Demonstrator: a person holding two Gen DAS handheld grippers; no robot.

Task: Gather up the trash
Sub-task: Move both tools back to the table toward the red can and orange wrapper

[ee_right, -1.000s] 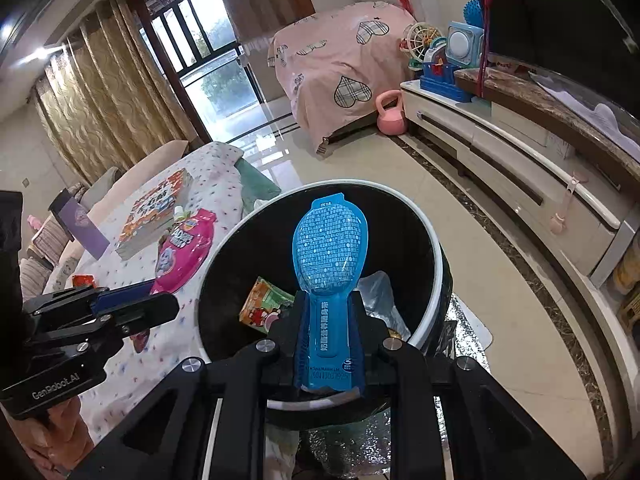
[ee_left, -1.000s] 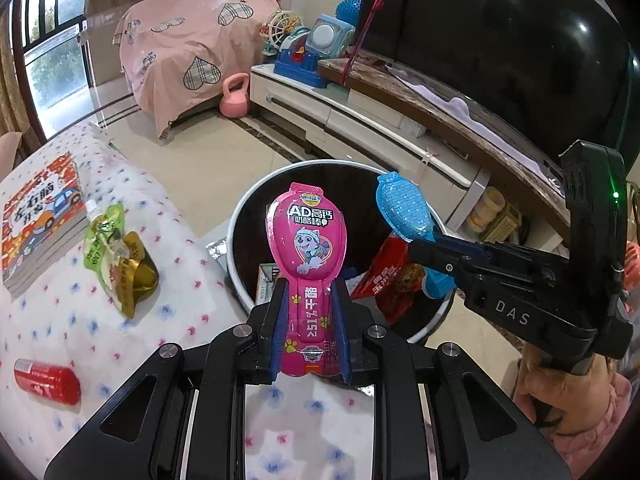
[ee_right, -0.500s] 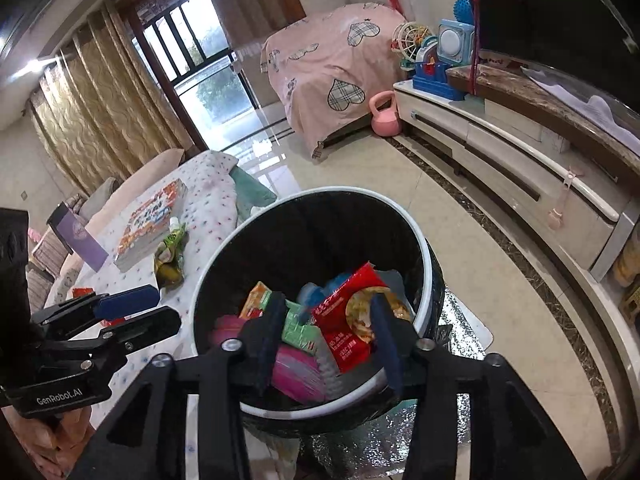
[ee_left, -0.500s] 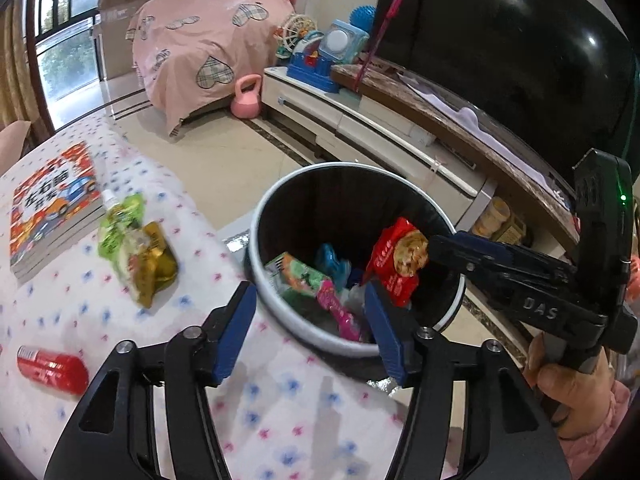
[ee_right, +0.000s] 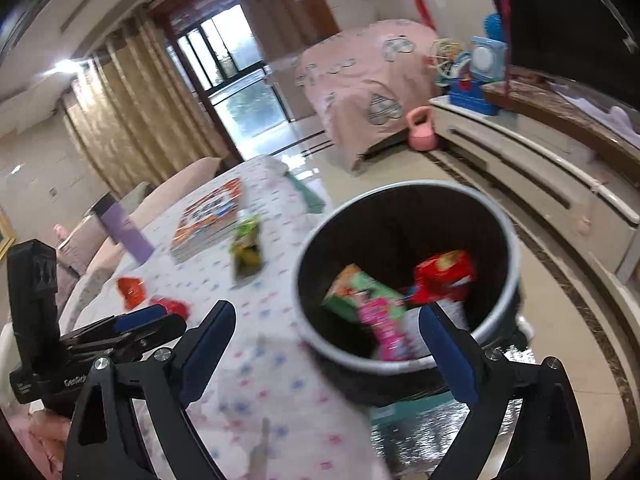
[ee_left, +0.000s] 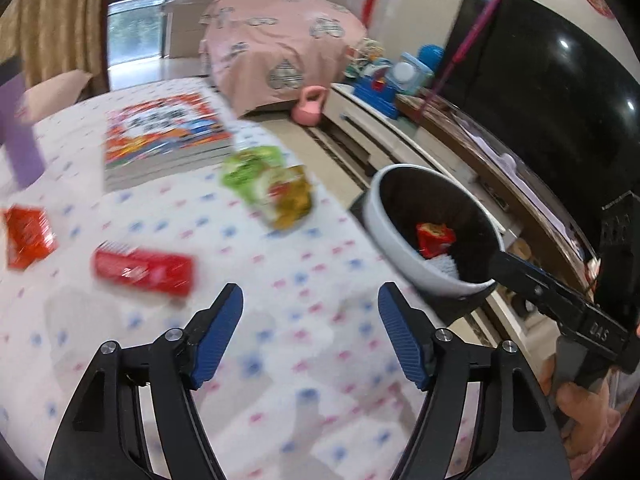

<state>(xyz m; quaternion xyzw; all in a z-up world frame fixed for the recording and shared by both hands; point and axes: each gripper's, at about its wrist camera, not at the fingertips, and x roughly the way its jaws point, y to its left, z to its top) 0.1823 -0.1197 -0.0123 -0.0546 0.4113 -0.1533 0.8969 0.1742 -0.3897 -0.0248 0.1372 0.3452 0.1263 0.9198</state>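
Blur is smearing the red wrappers [ee_left: 143, 271] on the spotted worktop [ee_left: 304, 320]; both tongs, left [ee_left: 310, 334] and right [ee_right: 325, 354], are opening empty, hiding part of the round black bin [ee_right: 404, 220].

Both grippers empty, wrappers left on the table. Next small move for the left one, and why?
Probably ease the left gripper forward and left toward the red packet, the nearest trash ahead of it on the tablecloth. Its jaws are opening with nothing between them, and the bin already holds wrappers, so another pickup looks due.
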